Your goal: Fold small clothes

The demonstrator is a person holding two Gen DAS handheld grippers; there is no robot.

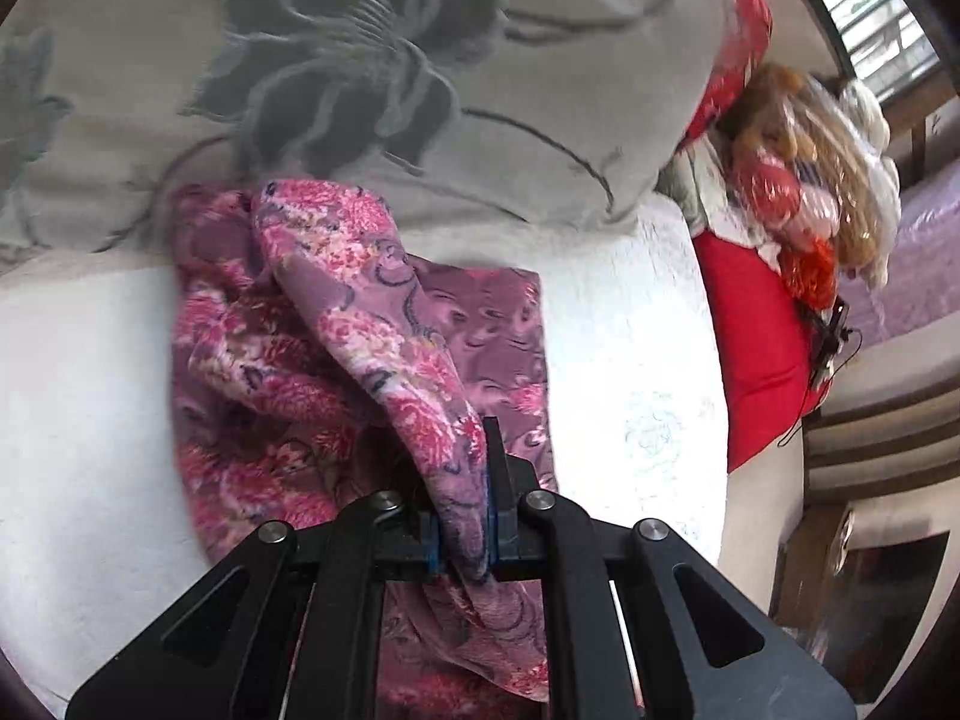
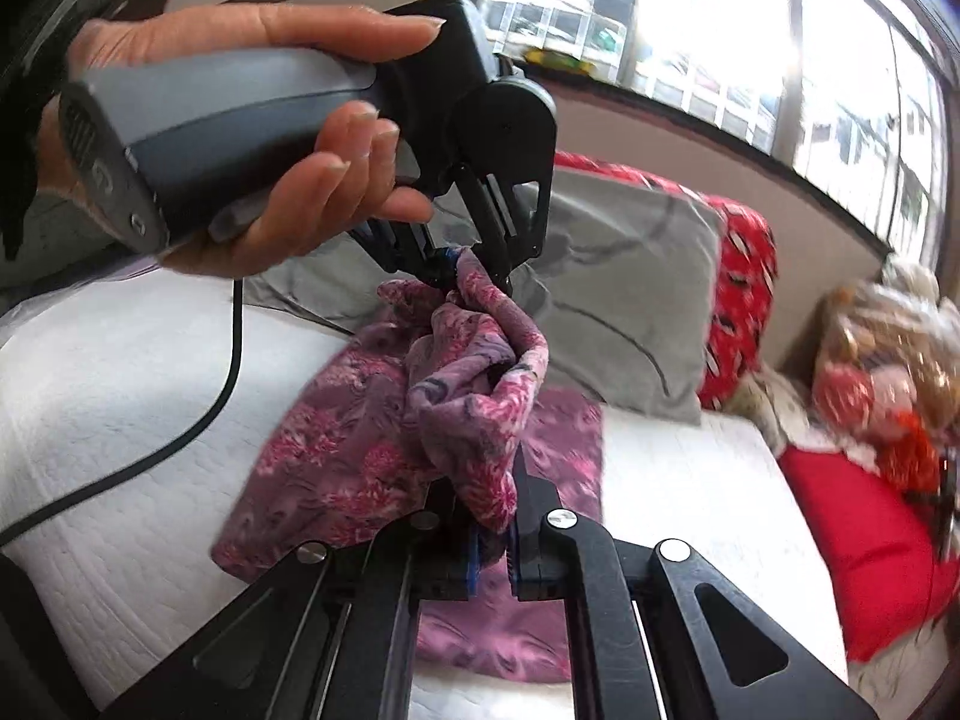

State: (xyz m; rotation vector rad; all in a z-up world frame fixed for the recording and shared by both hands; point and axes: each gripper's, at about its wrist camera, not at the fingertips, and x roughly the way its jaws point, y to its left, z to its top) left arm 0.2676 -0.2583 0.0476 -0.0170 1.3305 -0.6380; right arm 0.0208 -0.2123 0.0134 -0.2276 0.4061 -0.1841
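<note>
A small pink and purple floral garment [image 1: 336, 360] lies partly on the white quilted bed [image 1: 78, 396], with its edge lifted. My left gripper [image 1: 465, 516] is shut on a fold of it; it also shows in the right wrist view [image 2: 462, 267], held in a hand above the bed. My right gripper [image 2: 495, 531] is shut on another part of the same garment [image 2: 372, 450], nearer me. The cloth hangs bunched between the two grippers.
A grey flowered pillow [image 1: 372, 78] lies behind the garment. A red cushion [image 2: 864, 540] and a plastic-wrapped soft toy [image 2: 882, 360] sit at the right. A black cable [image 2: 198, 420] crosses the bed on the left. Windows [image 2: 690, 18] run along the back wall.
</note>
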